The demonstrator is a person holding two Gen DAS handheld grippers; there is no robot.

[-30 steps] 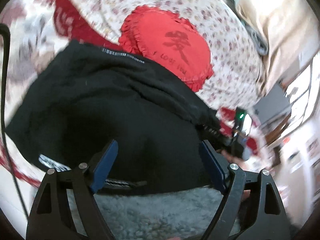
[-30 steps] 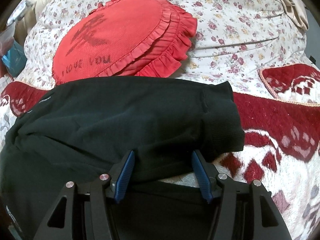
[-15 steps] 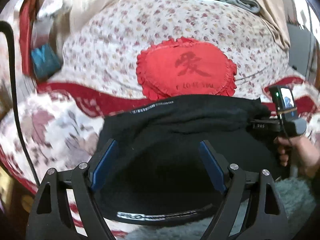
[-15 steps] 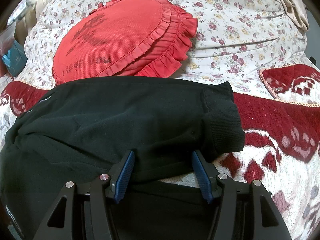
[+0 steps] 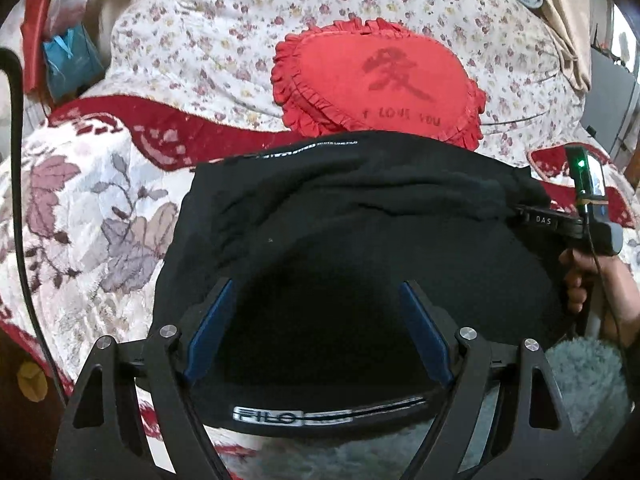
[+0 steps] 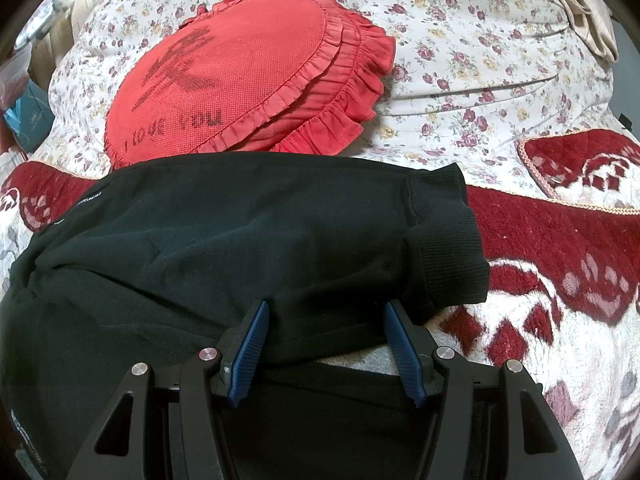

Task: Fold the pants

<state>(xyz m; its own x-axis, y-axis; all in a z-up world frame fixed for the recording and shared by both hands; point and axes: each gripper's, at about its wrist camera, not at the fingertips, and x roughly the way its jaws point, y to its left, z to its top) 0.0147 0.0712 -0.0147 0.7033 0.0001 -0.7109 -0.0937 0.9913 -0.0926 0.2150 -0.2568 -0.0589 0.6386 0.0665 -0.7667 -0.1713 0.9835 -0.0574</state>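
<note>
Black pants [image 5: 360,216] lie folded across the bed, with a white-lettered waistband [image 5: 292,416] at the near edge. My left gripper [image 5: 316,286] hovers open over the middle of them, nothing between its blue pads. In the right wrist view the upper folded leg [image 6: 240,240] ends in ribbed cuffs [image 6: 448,248] at the right. My right gripper [image 6: 326,306] is shut on the near edge of this fold, and the cloth fills the gap between its pads. From the left wrist view, the right gripper [image 5: 536,220] meets the pants' right edge, held by a hand [image 5: 580,280].
A red frilled heart cushion [image 6: 248,84] lies just behind the pants on a floral quilt [image 6: 480,40]. A red and white blanket [image 6: 560,240] covers the bed around them. Grey fluffy cloth [image 5: 580,380] shows at the near right. A black cable [image 5: 16,160] hangs at the left.
The left gripper rolled and swung, so its view went from tilted to level, with the pants now centred under its open jaws. The right gripper and the fold it holds stayed still.
</note>
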